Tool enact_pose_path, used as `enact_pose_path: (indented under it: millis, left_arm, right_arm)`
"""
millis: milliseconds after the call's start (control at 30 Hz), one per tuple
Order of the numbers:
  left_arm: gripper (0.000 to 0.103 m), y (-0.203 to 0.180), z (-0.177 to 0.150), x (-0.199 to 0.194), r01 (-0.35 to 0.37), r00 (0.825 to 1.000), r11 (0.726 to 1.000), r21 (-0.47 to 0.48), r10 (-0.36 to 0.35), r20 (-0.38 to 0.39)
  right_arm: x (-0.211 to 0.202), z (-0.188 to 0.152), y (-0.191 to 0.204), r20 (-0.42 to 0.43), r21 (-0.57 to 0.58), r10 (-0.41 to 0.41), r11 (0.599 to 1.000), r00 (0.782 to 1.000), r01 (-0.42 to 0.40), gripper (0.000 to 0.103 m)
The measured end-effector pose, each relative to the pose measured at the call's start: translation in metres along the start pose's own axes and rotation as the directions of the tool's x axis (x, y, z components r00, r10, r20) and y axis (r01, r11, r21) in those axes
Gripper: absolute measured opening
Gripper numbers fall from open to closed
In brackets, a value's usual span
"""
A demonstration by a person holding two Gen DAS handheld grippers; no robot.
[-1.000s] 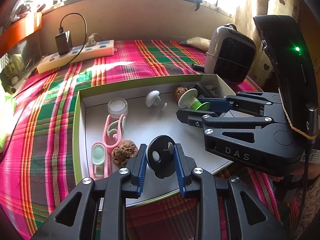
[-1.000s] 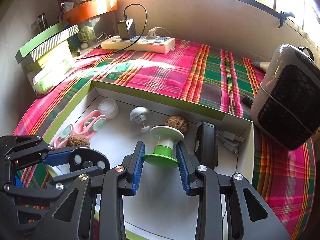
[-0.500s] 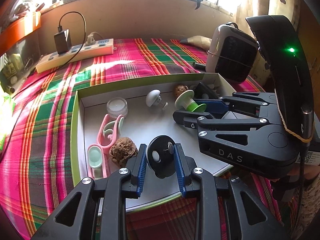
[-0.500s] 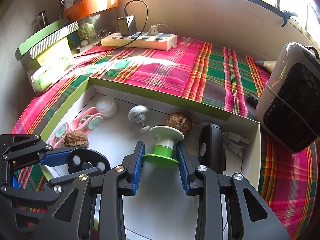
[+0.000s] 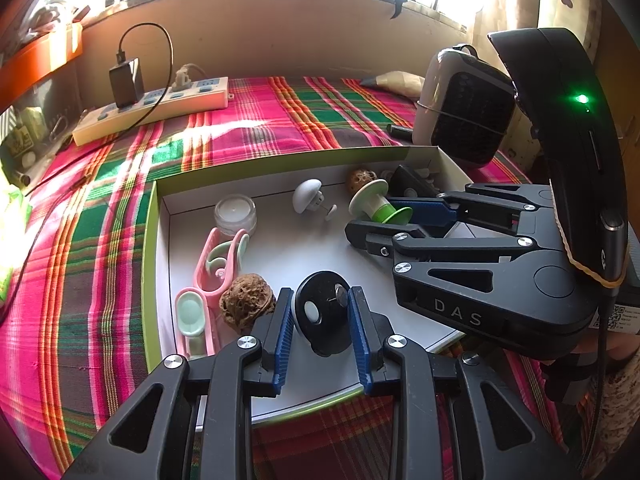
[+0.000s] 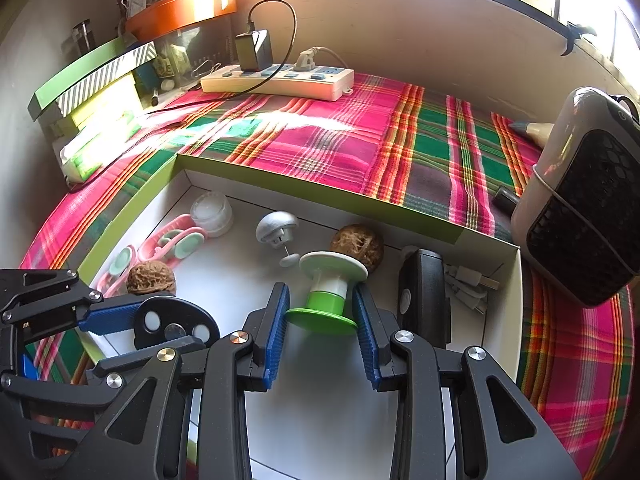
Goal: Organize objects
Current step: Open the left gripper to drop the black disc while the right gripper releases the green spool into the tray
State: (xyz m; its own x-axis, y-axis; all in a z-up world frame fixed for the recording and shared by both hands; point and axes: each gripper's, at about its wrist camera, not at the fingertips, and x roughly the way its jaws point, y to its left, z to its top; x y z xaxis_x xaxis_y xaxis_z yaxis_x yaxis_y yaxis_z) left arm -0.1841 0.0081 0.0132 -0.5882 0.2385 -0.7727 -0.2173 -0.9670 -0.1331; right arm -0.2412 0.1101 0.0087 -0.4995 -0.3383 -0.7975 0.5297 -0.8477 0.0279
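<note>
A shallow white box with a green rim [image 5: 149, 240] [image 6: 280, 184] lies on a plaid cloth. My left gripper [image 5: 320, 308] is shut on a black round disc [image 5: 324, 312] near the box's front edge; the disc also shows in the right wrist view [image 6: 172, 324]. My right gripper [image 6: 322, 304] is shut on a green and white spool [image 6: 330, 292], held just above the box floor; the spool also shows in the left wrist view [image 5: 378, 202]. The box also holds two walnuts [image 5: 246, 304] [image 6: 358, 246], pink clips [image 5: 216, 256], a small clear jar [image 5: 235, 212] and a grey mushroom-shaped knob [image 5: 308, 196].
A black device [image 6: 424, 300] and white plugs [image 6: 468, 284] lie at the box's right end. A small heater [image 6: 580, 200] stands right of the box. A power strip with a charger [image 6: 280, 76] lies at the back. Boxes and clutter [image 6: 100, 92] stand at the left.
Both grippers have lifted a little and drawn back slightly with their objects held. The things lying in the box have not moved.
</note>
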Motion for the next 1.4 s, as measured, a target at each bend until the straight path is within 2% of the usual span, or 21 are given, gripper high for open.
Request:
enact_pose_path:
  millis: [433,567,833,1100,1200,1400]
  left_arm:
    - [0.028,0.003,0.0,-0.001,-0.001,1.0,1.0,-0.01,0.001,0.0]
    - [0.03,0.003,-0.001,-0.001,-0.002,1.0,1.0,-0.01,0.002,0.001]
    - [0.037,0.002,-0.002,-0.003,-0.006,1.0,1.0,-0.009,0.006,0.004]
    - [0.038,-0.002,-0.004,-0.012,-0.011,1.0,1.0,-0.012,0.011,0.016]
    - [0.038,-0.003,-0.005,-0.016,-0.018,1.0,1.0,-0.016,0.018,0.024]
    - [0.038,-0.004,-0.009,-0.026,-0.033,0.999,0.999,-0.028,0.034,0.039]
  right_arm:
    - [0.0,0.0,-0.001,0.003,0.022,0.009,1.0,1.0,-0.009,0.035]
    - [0.0,0.0,-0.001,0.005,0.03,0.016,0.999,1.0,-0.016,0.044]
    - [-0.005,-0.001,0.001,0.017,0.039,0.007,0.999,1.0,-0.008,0.045]
    - [-0.016,-0.004,0.0,0.04,0.068,0.002,0.998,0.999,-0.005,0.047]
    - [-0.021,-0.006,0.0,0.053,0.086,0.005,0.996,0.999,-0.009,0.056]
    - [-0.038,-0.011,0.0,0.077,0.11,-0.041,0.993,0.996,0.032,0.056]
